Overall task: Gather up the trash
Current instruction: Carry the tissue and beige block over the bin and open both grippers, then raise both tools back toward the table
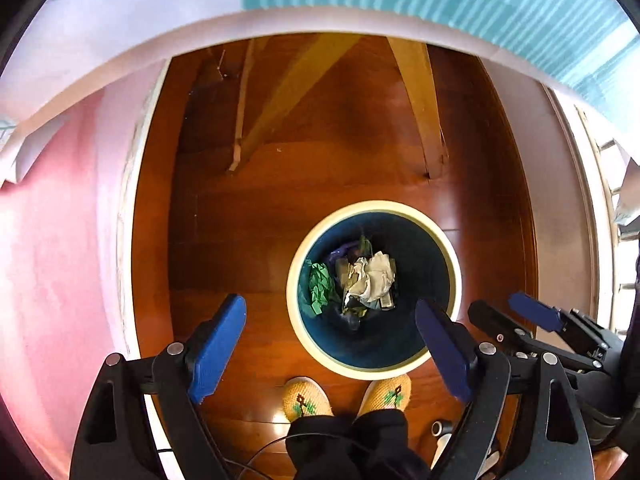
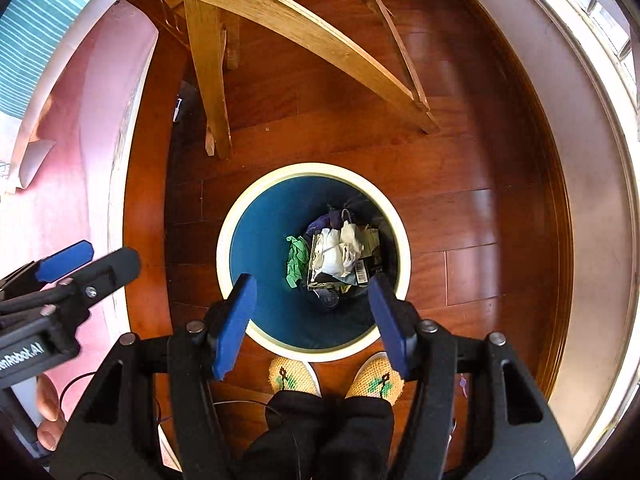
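A round bin with a cream rim point(image 1: 402, 209) point(image 2: 256, 184) and dark blue inside stands on the wooden floor. At its bottom lie crumpled white paper point(image 1: 372, 278) point(image 2: 334, 254), a green scrap point(image 1: 320, 288) point(image 2: 296, 260) and dark wrappers. My left gripper point(image 1: 332, 346) points straight down, open wide, with nothing between its blue pads point(image 1: 218, 344); the bin shows between them. My right gripper point(image 2: 312, 322) hangs over the bin's near rim, also open and empty. Each gripper shows at the edge of the other's view: the right gripper point(image 1: 516, 316), the left gripper point(image 2: 86, 264).
Wooden chair legs point(image 1: 418, 104) point(image 2: 208, 72) stand on the floor beyond the bin. The person's knitted yellow slippers point(image 1: 306, 398) point(image 2: 292, 374) and dark trouser legs are just in front of it. A pink wall point(image 1: 48, 240) and white skirting lie left; a window frame point(image 2: 600, 60) right.
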A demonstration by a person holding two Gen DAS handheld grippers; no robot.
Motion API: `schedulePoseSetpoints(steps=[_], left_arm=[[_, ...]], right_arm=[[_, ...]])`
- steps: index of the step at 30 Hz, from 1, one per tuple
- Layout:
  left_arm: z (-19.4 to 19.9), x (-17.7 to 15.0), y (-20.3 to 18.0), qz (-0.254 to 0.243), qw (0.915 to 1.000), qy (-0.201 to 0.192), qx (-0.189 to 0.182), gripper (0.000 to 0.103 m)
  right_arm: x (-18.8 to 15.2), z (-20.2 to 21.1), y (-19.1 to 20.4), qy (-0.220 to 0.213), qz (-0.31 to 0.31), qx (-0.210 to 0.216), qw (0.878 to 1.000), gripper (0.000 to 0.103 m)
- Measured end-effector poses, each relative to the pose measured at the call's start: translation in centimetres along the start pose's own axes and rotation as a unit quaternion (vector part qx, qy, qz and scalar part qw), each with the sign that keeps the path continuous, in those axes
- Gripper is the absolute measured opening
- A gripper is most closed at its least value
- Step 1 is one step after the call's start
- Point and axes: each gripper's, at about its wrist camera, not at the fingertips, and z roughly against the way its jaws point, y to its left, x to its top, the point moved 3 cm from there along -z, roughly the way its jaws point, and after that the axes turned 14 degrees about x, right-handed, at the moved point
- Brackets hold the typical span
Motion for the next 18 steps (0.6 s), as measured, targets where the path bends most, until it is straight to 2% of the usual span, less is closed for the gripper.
schedulePoseSetpoints(steps=[10,18], left_arm=[[2.8,-0.3,1.3,0.016,0.9997,-0.017,0.005,0.088],[8.8,0.5,1.5,0.014,0.9987,-0.049,0.002,0.088]], right_arm=[[-0.3,2.0,0.8,-0.013,-0.003,-0.007,1.0,0.055],[0.3,7.4,3.7,-0.046,0.002,-0.003,0.999,0.055]])
